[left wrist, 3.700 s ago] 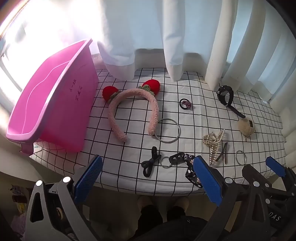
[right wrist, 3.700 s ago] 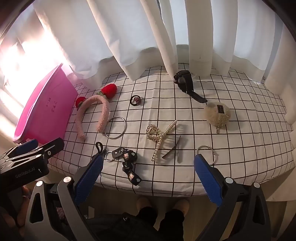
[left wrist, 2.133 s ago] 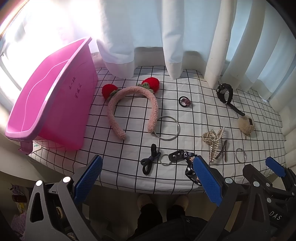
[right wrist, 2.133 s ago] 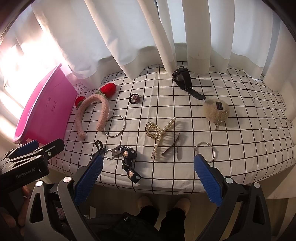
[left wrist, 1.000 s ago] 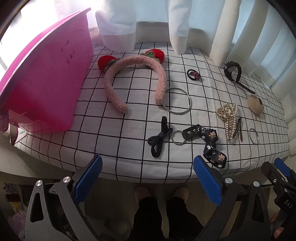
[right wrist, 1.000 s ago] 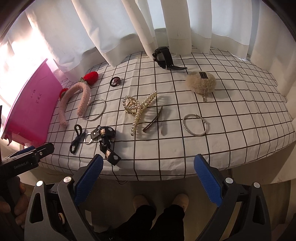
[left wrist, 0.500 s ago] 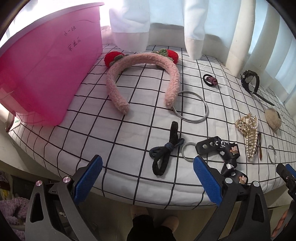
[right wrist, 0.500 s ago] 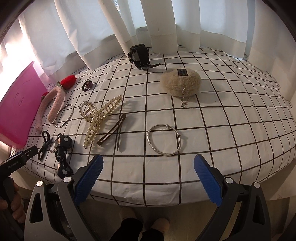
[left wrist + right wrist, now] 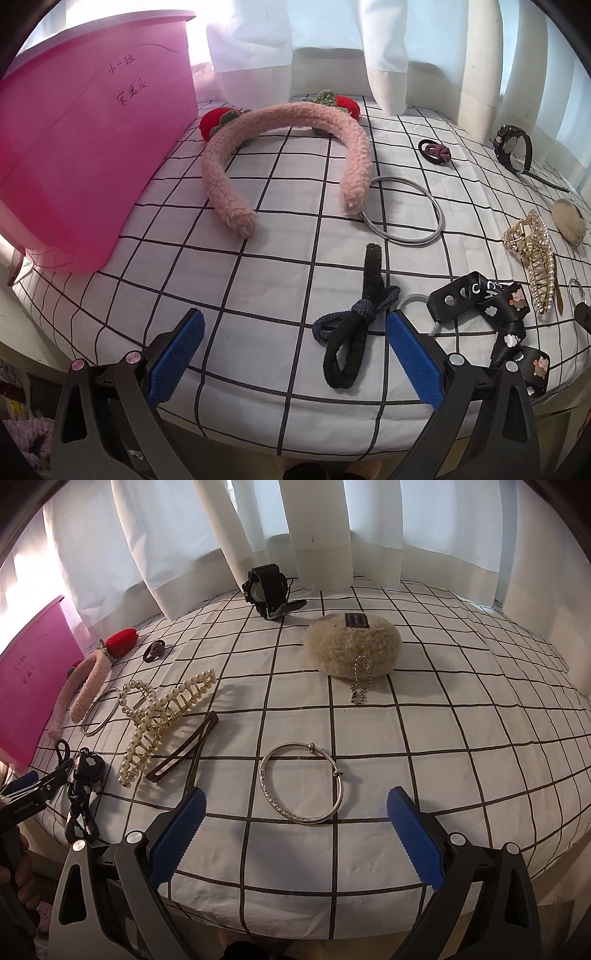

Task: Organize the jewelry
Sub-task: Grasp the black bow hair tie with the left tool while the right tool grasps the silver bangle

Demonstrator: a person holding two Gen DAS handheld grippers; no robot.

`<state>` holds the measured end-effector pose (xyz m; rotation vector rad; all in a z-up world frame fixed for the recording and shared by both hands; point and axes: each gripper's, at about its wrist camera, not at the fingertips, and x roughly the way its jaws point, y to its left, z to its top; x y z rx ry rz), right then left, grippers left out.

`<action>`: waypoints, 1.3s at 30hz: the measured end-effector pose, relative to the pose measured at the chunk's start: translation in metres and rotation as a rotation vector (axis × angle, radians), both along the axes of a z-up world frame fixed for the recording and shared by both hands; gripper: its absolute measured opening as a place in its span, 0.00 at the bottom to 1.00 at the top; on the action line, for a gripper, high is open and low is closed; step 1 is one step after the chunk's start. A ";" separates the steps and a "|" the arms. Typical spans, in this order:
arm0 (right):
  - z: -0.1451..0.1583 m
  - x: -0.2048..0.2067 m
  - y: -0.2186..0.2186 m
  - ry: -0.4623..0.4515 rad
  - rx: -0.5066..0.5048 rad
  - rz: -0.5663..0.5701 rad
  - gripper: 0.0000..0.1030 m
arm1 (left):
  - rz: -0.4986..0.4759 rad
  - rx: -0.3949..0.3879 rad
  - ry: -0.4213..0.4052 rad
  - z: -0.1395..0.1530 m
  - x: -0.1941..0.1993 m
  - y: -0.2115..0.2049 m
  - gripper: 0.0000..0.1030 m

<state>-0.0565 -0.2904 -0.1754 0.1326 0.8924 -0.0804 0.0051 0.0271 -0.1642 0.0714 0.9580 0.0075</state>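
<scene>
Both hand-held grippers hung spread and empty; the right hand-held gripper point(image 9: 295, 823) should straddle the silver bangle's point(image 9: 303, 784) rim at lower centre

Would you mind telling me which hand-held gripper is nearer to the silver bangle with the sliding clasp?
The right hand-held gripper: the silver bangle lies just ahead between its fingers. The left hand-held gripper is farther left, over the black hair tie.

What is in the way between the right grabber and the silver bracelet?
Nothing visible. The right gripper is open, and the silver bracelet lies flat on the checked cloth just ahead of its fingers, with only bare cloth between them.
</scene>
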 end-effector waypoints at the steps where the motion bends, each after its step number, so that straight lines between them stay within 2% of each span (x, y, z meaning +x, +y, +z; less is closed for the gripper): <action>1: -0.001 0.001 0.001 -0.001 -0.015 -0.001 0.91 | -0.002 -0.007 -0.011 0.000 0.000 0.001 0.94; 7: -0.003 0.006 -0.001 -0.007 -0.064 -0.014 0.91 | -0.009 -0.065 -0.042 -0.004 0.003 0.008 0.95; 21: -0.006 0.016 0.000 -0.025 -0.124 -0.022 0.92 | -0.037 -0.059 -0.121 -0.006 -0.003 0.007 0.95; 25: -0.007 0.013 0.000 -0.051 -0.127 -0.023 0.92 | -0.029 -0.060 -0.132 -0.006 -0.005 0.007 0.95; 29: -0.006 0.012 0.001 -0.040 -0.128 -0.038 0.91 | -0.022 -0.061 -0.127 -0.005 -0.004 0.007 0.94; 32: -0.006 0.010 0.003 -0.046 -0.126 -0.034 0.91 | -0.036 -0.064 -0.132 -0.004 -0.007 0.005 0.87; 35: -0.005 0.009 0.005 -0.049 -0.124 -0.022 0.88 | -0.066 -0.063 -0.141 -0.002 -0.011 0.000 0.75; 38: -0.003 0.006 0.012 -0.055 -0.127 0.017 0.73 | -0.087 -0.071 -0.143 0.000 -0.013 -0.004 0.64; 39: -0.002 0.005 0.015 -0.058 -0.130 0.028 0.67 | -0.096 -0.073 -0.145 0.001 -0.013 -0.006 0.56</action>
